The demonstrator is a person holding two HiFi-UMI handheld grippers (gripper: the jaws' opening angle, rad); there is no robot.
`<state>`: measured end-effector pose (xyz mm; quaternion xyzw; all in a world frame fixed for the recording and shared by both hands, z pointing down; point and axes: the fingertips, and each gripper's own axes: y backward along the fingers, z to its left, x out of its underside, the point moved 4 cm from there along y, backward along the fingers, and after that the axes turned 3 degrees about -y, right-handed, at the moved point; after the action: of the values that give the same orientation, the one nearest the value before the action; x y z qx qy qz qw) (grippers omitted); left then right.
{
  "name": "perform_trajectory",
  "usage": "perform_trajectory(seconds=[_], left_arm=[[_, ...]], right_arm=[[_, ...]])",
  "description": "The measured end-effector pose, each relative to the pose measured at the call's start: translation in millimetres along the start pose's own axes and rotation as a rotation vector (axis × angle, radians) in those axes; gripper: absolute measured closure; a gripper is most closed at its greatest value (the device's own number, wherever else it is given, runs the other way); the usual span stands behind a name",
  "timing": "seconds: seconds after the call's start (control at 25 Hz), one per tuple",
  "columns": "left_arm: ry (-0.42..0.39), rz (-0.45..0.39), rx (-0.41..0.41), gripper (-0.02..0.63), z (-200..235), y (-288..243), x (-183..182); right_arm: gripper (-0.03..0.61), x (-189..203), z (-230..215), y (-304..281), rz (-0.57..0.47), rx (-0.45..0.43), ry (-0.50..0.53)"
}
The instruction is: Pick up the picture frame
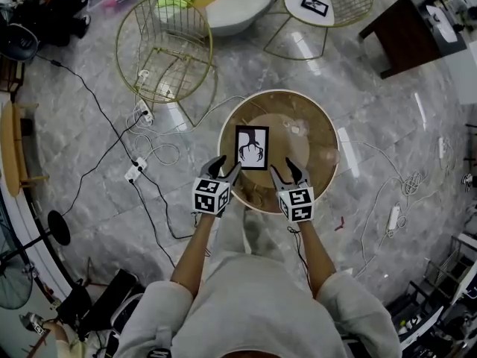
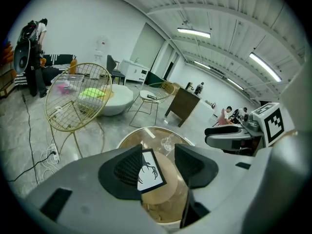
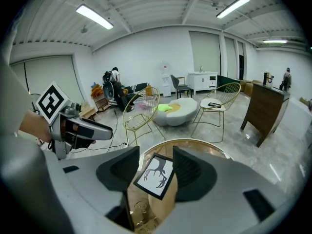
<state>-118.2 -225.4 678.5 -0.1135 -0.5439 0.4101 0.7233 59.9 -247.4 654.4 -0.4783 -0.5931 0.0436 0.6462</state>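
Grey-black jaws of the left gripper point(image 2: 158, 167) stood apart with nothing between them but open air, and the right gripper point(image 3: 156, 167) was spread just as wide and equally empty. Both hung side by side over the near rim of the round, gold-edged glass table point(image 1: 317, 136), the left a little left of centre and the right a little right of it. The picture frame point(image 1: 252, 148), dark-edged with a black antler-like drawing on white, lay flat near the middle of the table, just beyond the jaw tips and touched by neither. From the right gripper's own view the frame sat squarely in the gap between its jaws, whereas from the left gripper's view the left jaw covered part of it, so the right gripper looked the better lined up. The step in hand seemed to be the final approach. To do it well, one gripper probably needed to come down low and nearly level with the glass, so that its jaws could span the frame's narrow width or pinch its near short edge. Because the frame lay flat on a smooth top, a steep or off-centre closing risked pushing it away rather than catching it. Closing slowly, with the jaws square to the edges, seemed the safer course.
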Motion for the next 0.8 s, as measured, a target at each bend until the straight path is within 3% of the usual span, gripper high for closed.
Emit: perform_trajectory(seconds=[0.8], left_arm=[[0.029,0.109,0.008,0.411,27,-45,48]], right_arm=[[0.382,57,-7,-44,0.106,-0.008,-0.054]])
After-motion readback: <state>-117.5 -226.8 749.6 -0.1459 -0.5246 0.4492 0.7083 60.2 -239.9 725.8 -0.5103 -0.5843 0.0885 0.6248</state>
